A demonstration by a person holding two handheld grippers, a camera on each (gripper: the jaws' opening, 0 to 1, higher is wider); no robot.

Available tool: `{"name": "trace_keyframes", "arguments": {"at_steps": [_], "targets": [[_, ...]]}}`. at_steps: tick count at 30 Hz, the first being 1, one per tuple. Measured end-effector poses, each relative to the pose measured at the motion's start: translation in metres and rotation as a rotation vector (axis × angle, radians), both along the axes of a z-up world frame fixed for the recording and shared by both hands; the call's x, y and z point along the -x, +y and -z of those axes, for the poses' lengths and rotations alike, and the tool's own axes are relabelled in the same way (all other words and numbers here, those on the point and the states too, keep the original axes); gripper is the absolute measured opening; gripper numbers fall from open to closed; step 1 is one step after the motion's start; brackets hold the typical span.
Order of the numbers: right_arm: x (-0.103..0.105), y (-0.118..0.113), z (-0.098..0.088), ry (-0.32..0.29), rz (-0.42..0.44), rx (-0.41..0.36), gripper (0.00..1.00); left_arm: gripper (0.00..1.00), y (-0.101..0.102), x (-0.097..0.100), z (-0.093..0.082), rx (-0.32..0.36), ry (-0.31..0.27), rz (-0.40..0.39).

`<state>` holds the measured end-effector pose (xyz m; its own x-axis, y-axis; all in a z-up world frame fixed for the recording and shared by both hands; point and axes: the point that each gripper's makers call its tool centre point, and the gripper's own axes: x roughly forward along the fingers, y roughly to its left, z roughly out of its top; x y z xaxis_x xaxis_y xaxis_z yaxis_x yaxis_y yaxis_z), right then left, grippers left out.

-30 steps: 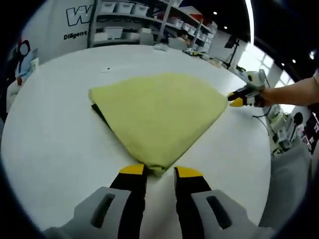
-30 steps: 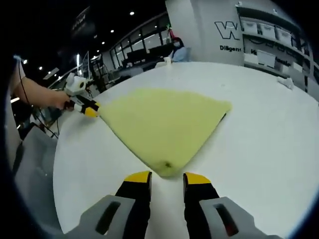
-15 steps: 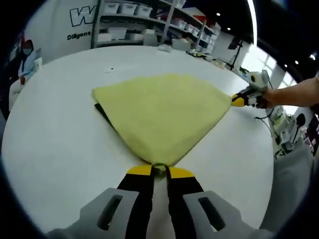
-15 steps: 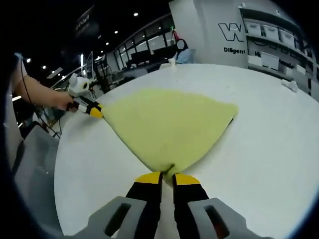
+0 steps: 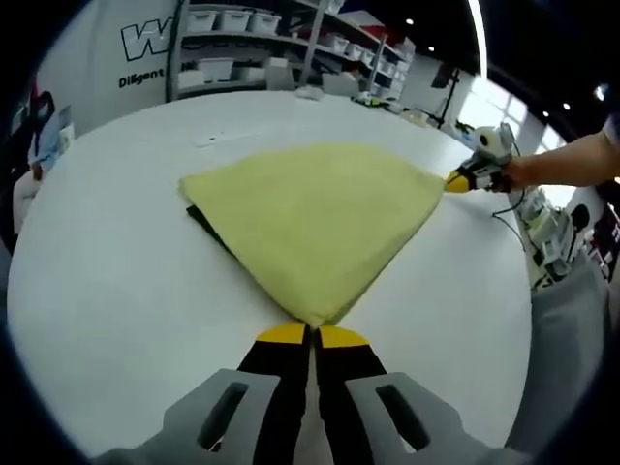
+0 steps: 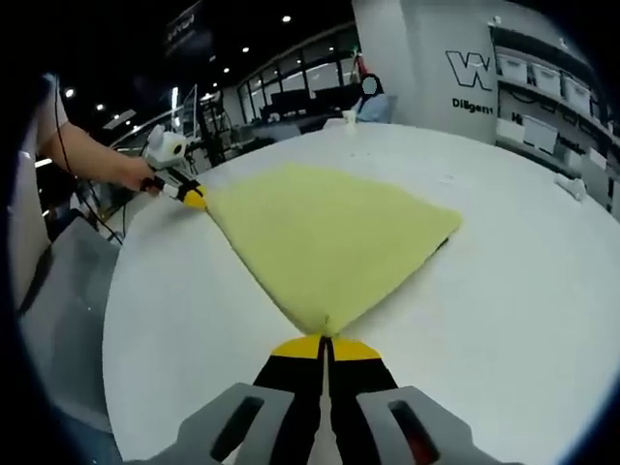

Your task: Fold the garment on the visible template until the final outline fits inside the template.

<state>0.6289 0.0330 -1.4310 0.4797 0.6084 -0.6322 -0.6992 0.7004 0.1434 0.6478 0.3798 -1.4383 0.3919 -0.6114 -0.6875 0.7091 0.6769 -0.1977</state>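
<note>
With both corners pinched, left tongs (image 5: 312, 335) and right tongs (image 6: 326, 347) are clamped shut on the yellow garment (image 5: 312, 213), spread mid-tabletop (image 5: 116, 252). Next comes a fold, I'd judge, carrying the corners across together. A dark template (image 5: 201, 219) barely peeks out beneath, mostly hidden.

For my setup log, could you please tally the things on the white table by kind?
Yellow garment: 1
Dark template under it: 1
Tools: 2, left tool and right tool, each shut on a garment corner
Total: 4
</note>
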Motion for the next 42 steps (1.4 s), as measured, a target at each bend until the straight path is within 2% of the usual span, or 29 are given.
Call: {"name": "trace_keyframes", "arguments": {"at_steps": [5,6,9,13,15,16,19,22,23,25,26,29,32,36,42], "targets": [[0.005,-0.005,0.0,-0.001,-0.031,0.028,0.0,0.0,0.001,0.0,0.0,-0.006,-0.007,0.017],[0.007,-0.007,0.002,-0.003,-0.05,0.06,0.0,0.0,0.001,0.0,0.0,-0.008,-0.009,0.019],[0.009,-0.01,0.006,0.011,-0.056,0.079,0.0,0.01,0.002,0.0,0.0,-0.011,-0.007,0.021],[0.009,0.0,-0.002,0.018,-0.025,0.003,0.0,0.01,0.002,0.002,0.001,-0.009,0.006,0.023],[0.009,0.006,-0.001,0.04,-0.018,-0.016,0.19,0.02,0.003,0.003,0.003,-0.012,0.015,0.02],[0.009,0.007,0.0,0.039,-0.021,-0.014,0.22,0.05,0.003,0.003,0.003,-0.014,0.018,0.017],[0.005,0.017,0.003,0.052,-0.027,-0.023,0.15,0.09,0.002,0.002,0.003,0.0,0.022,0.008],[0.002,0.024,0.006,0.055,-0.03,-0.018,0.14,0.06,-0.001,0.002,0.001,0.003,0.018,0.011],[0.001,0.026,0.005,0.053,-0.036,-0.021,0.09,0.02,-0.001,0.001,0.001,0.005,0.017,0.014],[0.006,0.028,0.006,0.052,-0.074,-0.008,0.0,0.01,0.0,0.001,0.001,0.0,0.014,0.019],[0.009,0.029,0.004,0.061,-0.077,-0.026,0.0,0.01,0.002,0.001,0.001,0.001,0.012,0.022],[0.014,0.021,0.006,0.058,-0.102,0.006,0.0,0.0,0.008,0.003,0.001,-0.01,0.001,0.031],[0.022,0.016,0.003,0.058,-0.104,0.0,0.0,0.0,0.014,0.007,0.003,-0.027,-0.006,0.047],[0.04,0.023,0.005,0.067,-0.149,0.009,0.0,0.0,0.015,0.019,0.004,-0.039,-0.009,0.089],[0.055,0.023,0.008,0.066,-0.148,0.018,0.0,0.0,0.017,0.033,0.004,-0.052,-0.023,0.128]]}}
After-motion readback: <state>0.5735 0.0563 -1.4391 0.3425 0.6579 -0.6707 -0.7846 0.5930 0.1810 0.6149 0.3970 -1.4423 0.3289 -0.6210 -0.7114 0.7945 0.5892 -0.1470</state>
